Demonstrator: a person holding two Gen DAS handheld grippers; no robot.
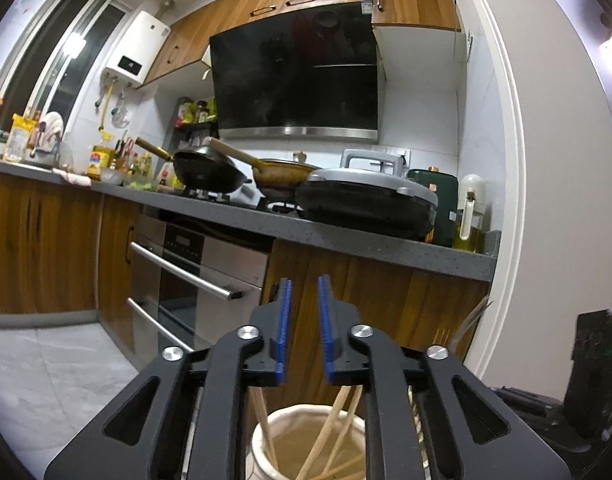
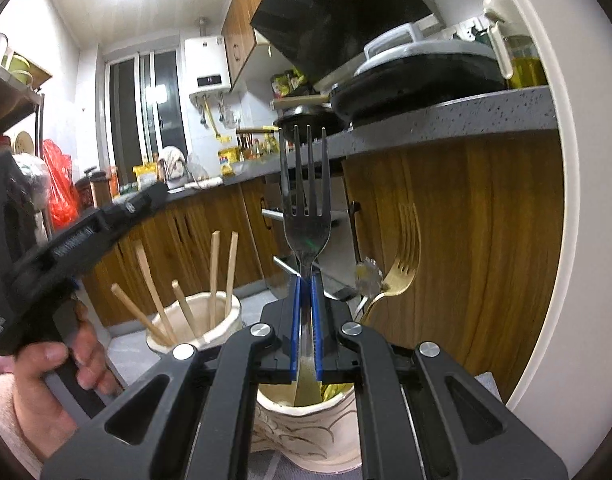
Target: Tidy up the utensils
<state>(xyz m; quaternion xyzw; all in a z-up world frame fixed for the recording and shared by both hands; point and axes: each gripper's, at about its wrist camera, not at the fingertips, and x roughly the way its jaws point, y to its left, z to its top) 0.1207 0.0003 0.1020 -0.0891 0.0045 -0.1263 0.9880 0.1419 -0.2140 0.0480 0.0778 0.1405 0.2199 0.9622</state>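
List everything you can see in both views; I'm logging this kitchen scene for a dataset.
steel fork: one, silver, clamped upright in right tongs
gold fork: one, gold, standing in nearer holder
chopsticks: several, pale wood, in left holder
holders: two, cream ceramic, below the tongs
woks: two, black and brownish, on stove
lidded pan: one, grey and black, on counter
range hood: one, black, above stove
water heater: one, white, on wall
oven: one, steel, under counter
oil bottle: one, yellow, counter end
left tongs: blue pads, apart, empty
right tongs: blue pads, gripping fork
hand: one, holding left tool
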